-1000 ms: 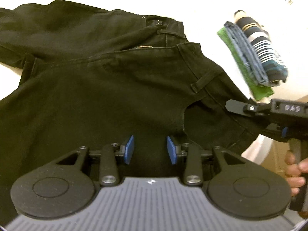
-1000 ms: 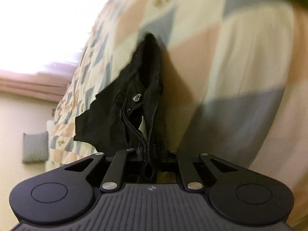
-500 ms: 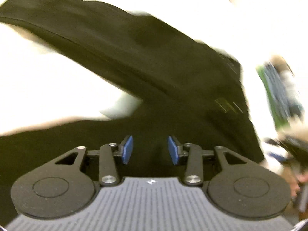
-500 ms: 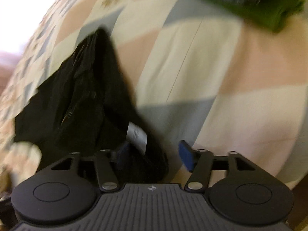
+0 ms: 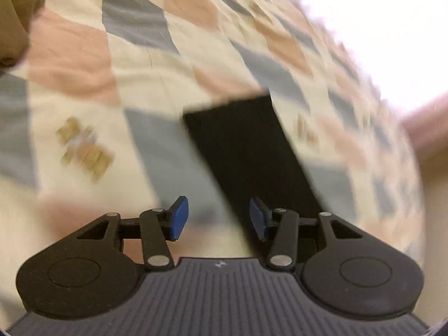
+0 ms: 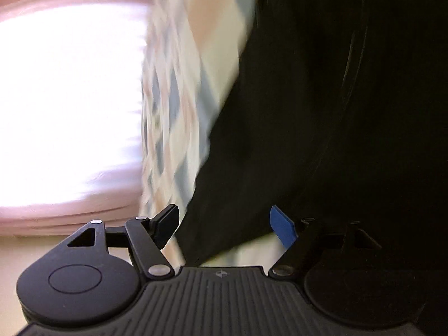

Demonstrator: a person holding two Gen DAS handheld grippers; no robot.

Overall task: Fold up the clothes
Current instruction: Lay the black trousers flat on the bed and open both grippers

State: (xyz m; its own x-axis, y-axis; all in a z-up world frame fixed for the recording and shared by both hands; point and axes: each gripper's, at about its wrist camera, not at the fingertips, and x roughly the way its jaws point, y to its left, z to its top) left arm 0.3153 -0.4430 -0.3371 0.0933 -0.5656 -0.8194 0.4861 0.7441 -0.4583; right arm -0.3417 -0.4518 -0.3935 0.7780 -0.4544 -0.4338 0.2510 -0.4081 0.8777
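Black trousers lie on a patchwork quilt (image 5: pixel 145 64). In the left wrist view one black trouser leg (image 5: pixel 246 151) runs from under my right-hand pad up to its hem in mid-picture. My left gripper (image 5: pixel 218 219) hovers over the leg's near part. Its jaws are opening and the pads press on nothing. In the right wrist view the black cloth (image 6: pixel 322 98) fills the right half. My right gripper (image 6: pixel 224 224) is open wide, and the cloth's edge shows behind the gap, not pinched. Both pictures are blurred by motion.
The quilt (image 6: pixel 179 64) spreads to every side of the trousers. A brown object (image 5: pixel 16 19) sits at the left wrist view's top left. A bright window (image 6: pixel 70 98) fills the left of the right wrist view.
My left gripper swept from the trousers' waist to the leg end, and its jaws widened. My right gripper let go of the black drawstring garment, opened wide and swung over to the black cloth.
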